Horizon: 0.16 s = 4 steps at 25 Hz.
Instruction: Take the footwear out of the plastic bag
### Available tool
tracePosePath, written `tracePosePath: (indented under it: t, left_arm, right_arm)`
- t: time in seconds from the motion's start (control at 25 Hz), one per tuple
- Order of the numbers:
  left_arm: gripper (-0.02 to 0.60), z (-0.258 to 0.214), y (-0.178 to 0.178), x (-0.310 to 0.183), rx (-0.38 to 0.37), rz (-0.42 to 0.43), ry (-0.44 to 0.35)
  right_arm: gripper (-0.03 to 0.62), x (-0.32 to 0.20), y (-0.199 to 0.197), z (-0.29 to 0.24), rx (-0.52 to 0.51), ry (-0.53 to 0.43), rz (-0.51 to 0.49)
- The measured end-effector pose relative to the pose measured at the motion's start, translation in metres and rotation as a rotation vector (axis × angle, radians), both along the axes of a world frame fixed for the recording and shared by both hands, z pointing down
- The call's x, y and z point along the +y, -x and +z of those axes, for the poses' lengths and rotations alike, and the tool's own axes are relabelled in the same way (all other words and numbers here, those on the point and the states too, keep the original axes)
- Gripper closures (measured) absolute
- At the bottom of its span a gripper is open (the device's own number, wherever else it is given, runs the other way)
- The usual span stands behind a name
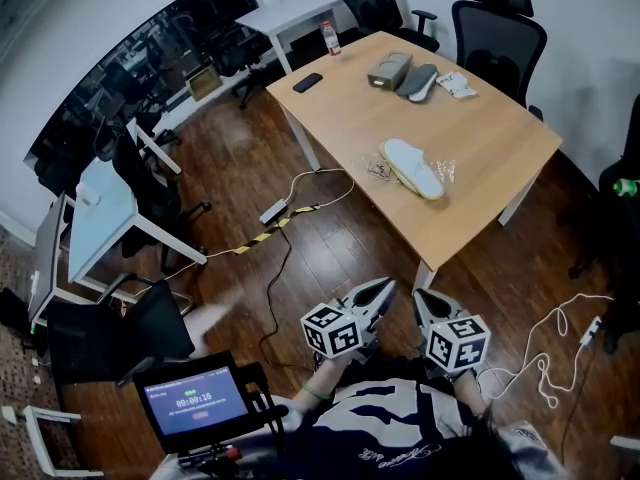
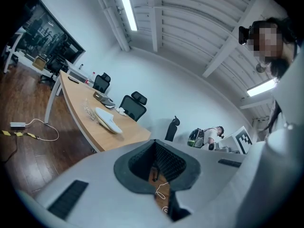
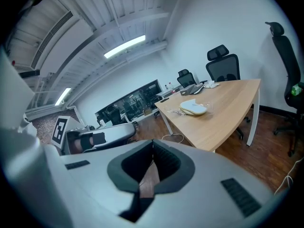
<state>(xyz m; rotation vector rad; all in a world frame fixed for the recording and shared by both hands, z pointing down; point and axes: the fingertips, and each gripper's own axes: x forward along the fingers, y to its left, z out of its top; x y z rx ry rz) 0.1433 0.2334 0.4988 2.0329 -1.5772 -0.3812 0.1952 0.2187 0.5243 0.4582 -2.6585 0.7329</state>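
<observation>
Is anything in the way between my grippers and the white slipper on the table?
Nothing visible. The left gripper and right gripper, both shut and empty, hang over the floor short of the table; only that floor and the table's bare top separate them from the white slipper in its plastic bag.
</observation>
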Motion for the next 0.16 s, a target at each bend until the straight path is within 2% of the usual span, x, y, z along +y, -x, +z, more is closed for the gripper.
tracePosePath:
  t: [0.16]
  left_arm:
    - [0.577, 0.0003, -0.0033, 0.0018, -0.001, 0.005, 0.004]
  right_arm:
    - [0.606, 0.0004, -0.0036, -0.0016, -0.005, -0.003, 0.005]
